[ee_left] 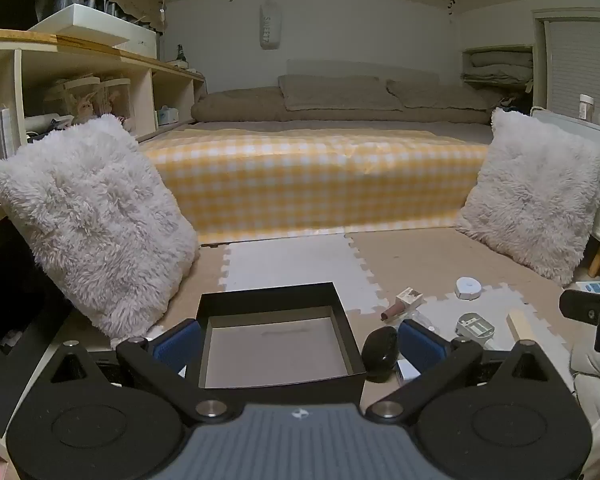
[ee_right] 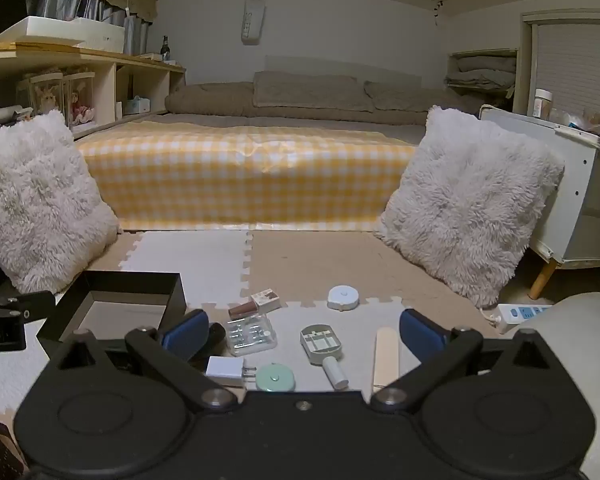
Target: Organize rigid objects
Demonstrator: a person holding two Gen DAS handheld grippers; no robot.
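A: Item one, the left gripper (ee_left: pixel 298 346). State of the jaws?

B: Wide apart, holding nothing. The blue padded fingers (ee_left: pixel 178 344) straddle the black box (ee_left: pixel 278 342), one on each side, without visibly touching its walls. The framing suggests the box is being lined up as the collecting bin.

A: Describe the box.

B: Square, rigid, matte black walls, pale grey bottom, nothing in it. It sits on the foam floor mat (ee_right: pixel 204 264), left of the loose items.

A: Item two, the right gripper (ee_right: pixel 302 334).

B: Jaws also wide and carrying nothing. They hover low over the scatter, which lies between and just ahead of them, so any piece is a likely first pick.

A: List the scatter, nearest first.

B: White plug adapter (ee_right: pixel 225 371), boxy, hard plastic, metal prongs. Mint round case (ee_right: pixel 275 378), smooth and flat. Grey-green paddle-shaped tool (ee_right: pixel 321 342) with a white cylindrical handle. Pale wooden stick (ee_right: pixel 386 354), flat and narrow. Clear plastic case (ee_right: pixel 251 334), ribbed contents inside. Farther out, a brown tube (ee_right: pixel 242 309) touching a small printed carton (ee_right: pixel 266 299), and a white round device (ee_right: pixel 342 297).

A: Anything by the box?

B: A glossy black oval object (ee_left: pixel 380 350), just beside its right wall.

A: Surroundings?

B: Interlocking mat tiles, two shaggy white cushions (ee_right: pixel 470 204) leaning upright, a yellow-checked bed (ee_right: pixel 244 172) behind.
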